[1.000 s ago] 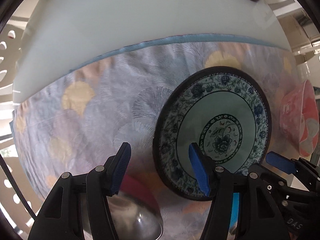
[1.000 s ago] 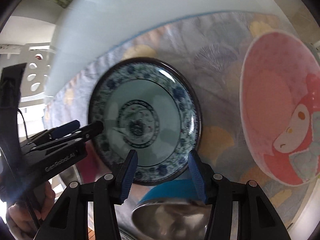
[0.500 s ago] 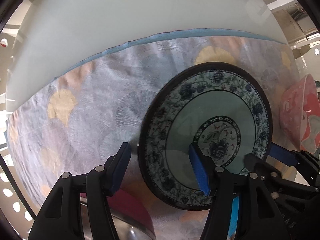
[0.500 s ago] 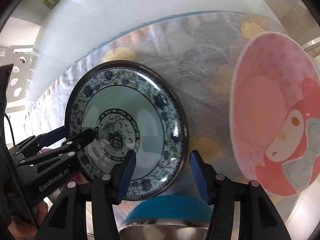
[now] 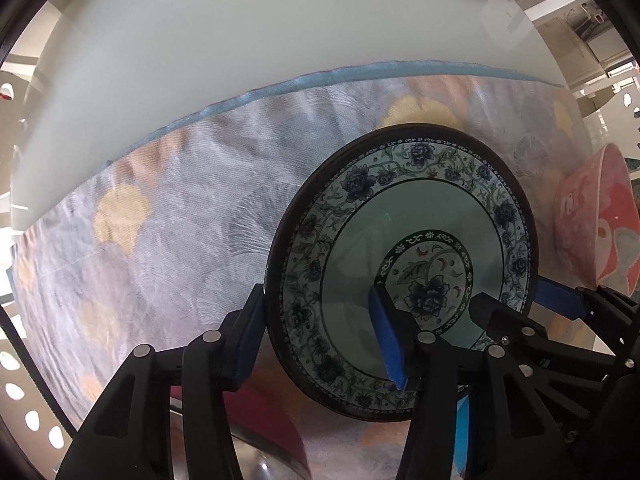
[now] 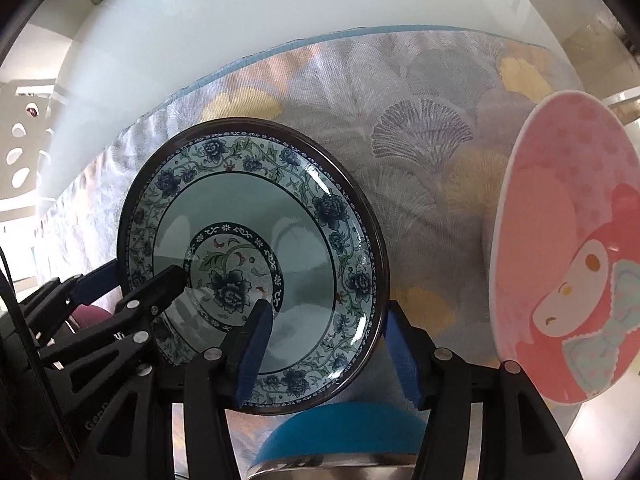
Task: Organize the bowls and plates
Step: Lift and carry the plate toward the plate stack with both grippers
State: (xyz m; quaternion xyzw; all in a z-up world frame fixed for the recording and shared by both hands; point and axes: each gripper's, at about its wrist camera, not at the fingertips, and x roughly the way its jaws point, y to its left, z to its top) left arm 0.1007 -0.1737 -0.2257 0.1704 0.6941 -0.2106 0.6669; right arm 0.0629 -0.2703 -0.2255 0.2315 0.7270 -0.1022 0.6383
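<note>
A deep plate with blue flowers and a dark rim (image 5: 416,216) (image 6: 304,240) lies on the patterned cloth. My left gripper (image 5: 316,296) (image 6: 148,272) straddles its left rim. One pad sits against the outside of the rim, the other is over the plate's inside, and the jaws are closing. My right gripper (image 6: 328,312) (image 5: 508,294) straddles the opposite rim. It stands open, with one finger above the plate's inside and the other just outside the edge. A pink bowl with a cartoon figure (image 6: 560,260) (image 5: 596,220) stands to the right.
The silvery cloth with gold fans (image 5: 180,220) covers the near part of a white table (image 5: 240,40). A steel bowl with a blue outside (image 6: 340,440) sits near the right gripper. A steel bowl with a dark red outside (image 5: 260,432) sits near the left gripper.
Both grippers have come closer to the flowered plate and now straddle its opposite rims. The left jaws have narrowed until the outer pad meets the rim. The right jaws have widened a little.
</note>
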